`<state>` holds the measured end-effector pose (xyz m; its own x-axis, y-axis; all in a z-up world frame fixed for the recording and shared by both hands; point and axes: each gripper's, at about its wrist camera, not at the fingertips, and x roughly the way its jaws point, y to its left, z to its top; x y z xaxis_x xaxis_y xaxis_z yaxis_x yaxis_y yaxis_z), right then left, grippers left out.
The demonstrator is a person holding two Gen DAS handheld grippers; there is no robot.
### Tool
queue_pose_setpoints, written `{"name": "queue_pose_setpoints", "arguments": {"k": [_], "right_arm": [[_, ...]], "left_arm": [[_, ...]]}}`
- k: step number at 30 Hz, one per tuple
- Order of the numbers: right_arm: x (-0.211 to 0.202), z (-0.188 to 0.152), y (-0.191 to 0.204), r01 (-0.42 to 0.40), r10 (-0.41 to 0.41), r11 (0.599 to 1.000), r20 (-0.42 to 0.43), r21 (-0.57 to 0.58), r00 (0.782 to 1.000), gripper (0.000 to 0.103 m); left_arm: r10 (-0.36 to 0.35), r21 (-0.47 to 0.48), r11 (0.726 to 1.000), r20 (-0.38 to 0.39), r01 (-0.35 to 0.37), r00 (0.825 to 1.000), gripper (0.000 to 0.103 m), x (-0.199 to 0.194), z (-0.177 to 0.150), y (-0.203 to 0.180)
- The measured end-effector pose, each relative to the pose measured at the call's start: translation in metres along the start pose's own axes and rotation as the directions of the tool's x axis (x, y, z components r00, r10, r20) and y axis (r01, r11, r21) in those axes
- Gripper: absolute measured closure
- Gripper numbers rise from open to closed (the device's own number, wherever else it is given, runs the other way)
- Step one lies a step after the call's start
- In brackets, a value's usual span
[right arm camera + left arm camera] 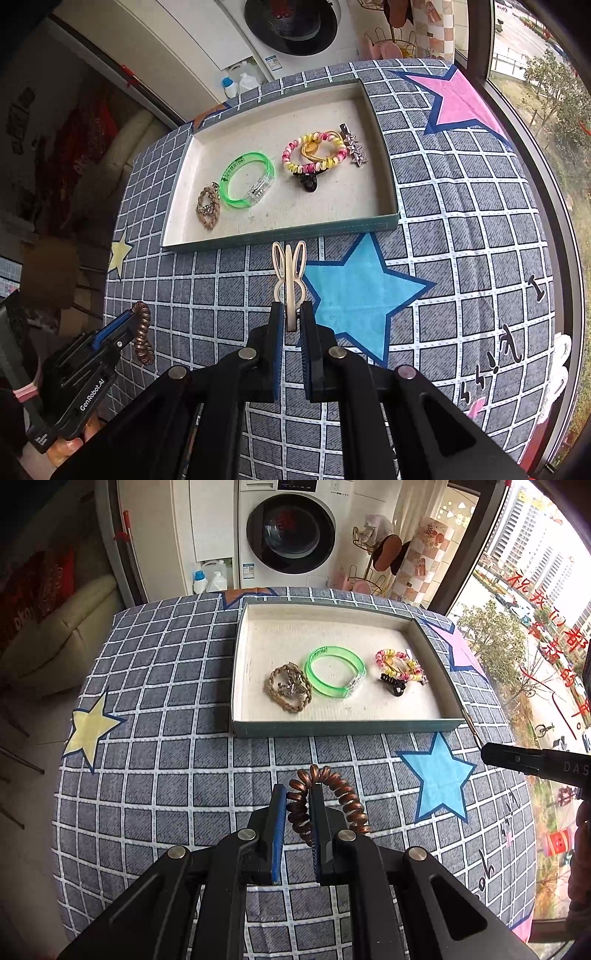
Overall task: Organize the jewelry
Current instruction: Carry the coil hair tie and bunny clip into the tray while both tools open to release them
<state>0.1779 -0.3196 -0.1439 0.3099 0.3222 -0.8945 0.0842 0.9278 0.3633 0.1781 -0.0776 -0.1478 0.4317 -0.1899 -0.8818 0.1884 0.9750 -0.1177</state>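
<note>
My left gripper point(298, 792) is shut on a brown spiral hair tie point(351, 805), held above the checked cloth in front of the tray point(332, 728). That hair tie point(142, 332) and the left gripper point(127, 325) also show at the lower left of the right wrist view. My right gripper point(291, 308) is shut on a cream rabbit-shaped hair clip point(289, 273), its ears pointing toward the tray point(280, 236). Inside the tray lie a tan braided band point(288, 688), a green bangle point(334, 671), a pink and yellow spiral tie point(314, 153), a black claw clip point(308, 181) and a star clip point(355, 147).
The table wears a grey checked cloth point(166, 775) with a yellow star point(90, 727), a blue star point(360, 291) and a pink star point(460, 99). A washing machine point(290, 535) stands behind the table, a window point(535, 627) on the right. A hand point(62, 448) holds the left gripper.
</note>
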Motion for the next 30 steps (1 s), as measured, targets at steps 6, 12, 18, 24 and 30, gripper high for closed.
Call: {"name": "queue_pose_setpoints", "arguments": {"k": [6, 12, 18, 24, 30], "right_arm": [[0.000, 0.026, -0.005, -0.009, 0.009, 1.000, 0.023, 0.009, 1.000, 0.094], [0.004, 0.050, -0.005, -0.010, 0.010, 1.000, 0.033, -0.001, 0.999, 0.094], [0.017, 0.077, -0.003, -0.007, 0.007, 1.000, 0.032, -0.018, 0.999, 0.094], [0.032, 0.103, -0.002, 0.006, -0.005, 0.999, 0.033, -0.035, 0.999, 0.094], [0.048, 0.123, -0.003, 0.019, -0.018, 0.999, 0.028, -0.045, 0.999, 0.094]], "left_arm": [[0.004, 0.007, 1.000, 0.043, -0.005, 0.999, 0.079, 0.005, 0.032, -0.003], [0.011, 0.011, 1.000, 0.065, -0.012, 0.998, 0.079, 0.015, 0.059, -0.007], [0.018, 0.003, 1.000, 0.065, -0.019, 0.998, 0.079, 0.034, 0.082, -0.010], [0.022, -0.002, 1.000, 0.059, -0.022, 0.998, 0.079, 0.055, 0.103, -0.016], [0.027, -0.006, 1.000, 0.046, -0.026, 0.999, 0.079, 0.077, 0.120, -0.023]]}}
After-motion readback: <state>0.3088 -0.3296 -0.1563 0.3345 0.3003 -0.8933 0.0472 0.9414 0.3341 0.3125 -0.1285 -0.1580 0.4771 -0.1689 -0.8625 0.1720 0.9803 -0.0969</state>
